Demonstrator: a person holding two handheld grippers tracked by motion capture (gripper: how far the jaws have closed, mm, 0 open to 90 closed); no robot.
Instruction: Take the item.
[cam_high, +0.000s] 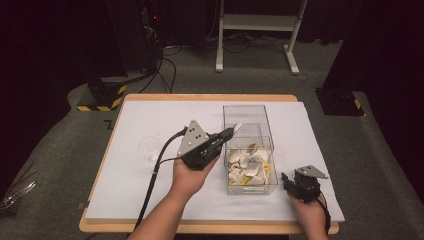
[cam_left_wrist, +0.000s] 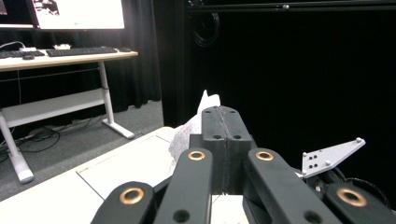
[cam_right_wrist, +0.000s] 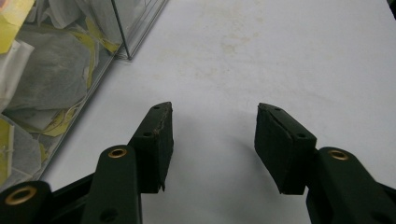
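Your left claw (cam_high: 231, 133) is clamped tight on a single tea bag (cam_high: 237, 127), jaws pressed together with the white paper corner poking out beyond the tips. You can see the same thing in the left gripper view, where the tea bag (cam_left_wrist: 194, 126) fans out past the closed pads. You've got it raised over the clear two-compartment box (cam_high: 248, 148), right above the far, bare compartment, while the near compartment sits heaped with more tea bags (cam_high: 247, 167). That looks like sorting one bag out of the heap, and pinching it by an edge keeps the pouch hanging free so it should drop cleanly.

Your right claw (cam_high: 285, 179) rests low on the bench (cam_high: 150, 200) just right of the box's near corner, jaws about half open with nothing between them; the right gripper view shows bare white bench between the pads (cam_right_wrist: 156, 144) and the box wall (cam_right_wrist: 122, 35) at far left. Parked there, it's out of the left arm's way yet close enough to steady the box.

A small clear cup (cam_high: 149, 146) sits well left, apparently untouched.
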